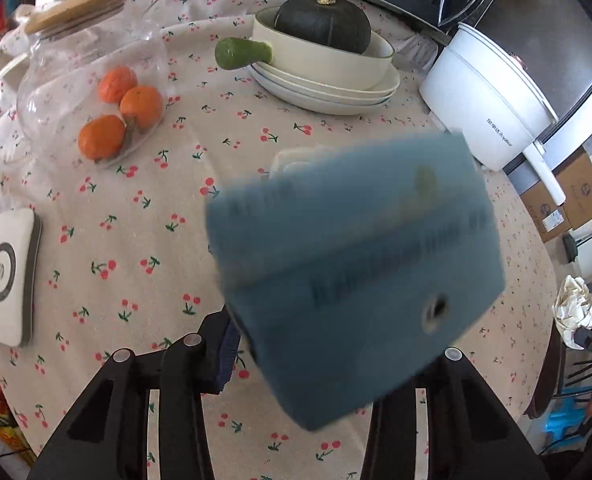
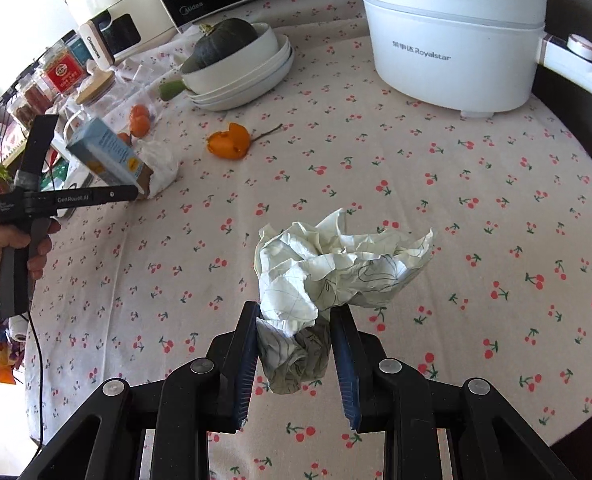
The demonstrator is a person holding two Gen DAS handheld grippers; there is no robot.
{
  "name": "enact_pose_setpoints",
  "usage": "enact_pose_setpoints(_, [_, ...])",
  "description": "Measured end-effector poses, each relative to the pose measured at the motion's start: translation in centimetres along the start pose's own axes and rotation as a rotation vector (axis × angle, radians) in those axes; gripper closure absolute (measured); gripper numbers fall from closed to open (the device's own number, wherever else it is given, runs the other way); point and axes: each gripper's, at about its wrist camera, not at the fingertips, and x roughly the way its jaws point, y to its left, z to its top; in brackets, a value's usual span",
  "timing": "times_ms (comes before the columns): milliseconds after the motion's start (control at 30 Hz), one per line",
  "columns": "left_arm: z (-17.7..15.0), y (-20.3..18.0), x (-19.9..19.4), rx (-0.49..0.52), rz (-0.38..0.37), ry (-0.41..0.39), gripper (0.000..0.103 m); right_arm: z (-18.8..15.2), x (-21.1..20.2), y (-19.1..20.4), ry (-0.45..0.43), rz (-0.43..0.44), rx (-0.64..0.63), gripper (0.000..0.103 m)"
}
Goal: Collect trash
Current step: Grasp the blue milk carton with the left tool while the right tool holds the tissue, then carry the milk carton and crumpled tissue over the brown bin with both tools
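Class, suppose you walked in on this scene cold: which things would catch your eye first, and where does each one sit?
First, the blue carton, blurred and filling the left wrist view, between the left gripper's jaws above the cherry-print tablecloth. Next, the crumpled paper pinched in the right gripper at the table's near side. Beyond, orange peel lies mid-table and a dark green squash sits in a bowl on stacked plates.

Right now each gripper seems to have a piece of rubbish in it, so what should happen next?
Probably carry both off to a bin, out of view. The right gripper is shut on the crumpled paper, and the left gripper holds the blue carton clear of the table. The orange peel remains.
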Motion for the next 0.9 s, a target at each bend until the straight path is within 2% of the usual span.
enact_pose_setpoints(100, [-0.9,0.7,-1.4,-0.027,-0.005,-0.034,0.058,-0.5,-0.3,-0.2,-0.003,0.001,0.018,0.072])
enact_pose_setpoints(267, [-1.2,1.5,-2.8,-0.032,0.055,-0.093,0.035,-1.4,0.6,-1.1,0.009,0.016,0.055,0.071])
enact_pose_setpoints(400, [-1.1,2.2,-3.8,-0.029,0.071,-0.119,0.030,-1.7,1.4,-2.0,0.033,0.007,0.063,0.071])
enact_pose_setpoints(533, [-1.5,2.4,-3.2,-0.045,0.097,-0.087,0.029,-1.9,1.6,-2.6,0.043,0.001,0.064,0.071])
enact_pose_setpoints(700, [-2.6,1.6,-2.2,-0.008,0.168,-0.017,0.029,-2.2,1.9,-2.8,0.055,-0.001,0.062,0.071])
enact_pose_setpoints(733, [-2.9,1.4,-2.1,-0.006,0.172,-0.008,0.030,-2.2,1.9,-2.8,0.056,-0.002,0.061,0.071])
enact_pose_setpoints(800, [-3.4,1.2,-2.2,-0.012,0.176,0.004,0.038,-2.3,1.8,-2.7,0.055,-0.002,0.061,0.071])
enact_pose_setpoints(867, [-3.8,1.1,-2.3,-0.027,0.172,0.018,0.060,-2.3,1.7,-2.6,0.054,-0.005,0.062,0.071])
enact_pose_setpoints(900, [-4.0,1.0,-2.5,-0.036,0.161,0.017,0.063,-2.3,1.6,-2.5,0.053,-0.007,0.062,0.071])
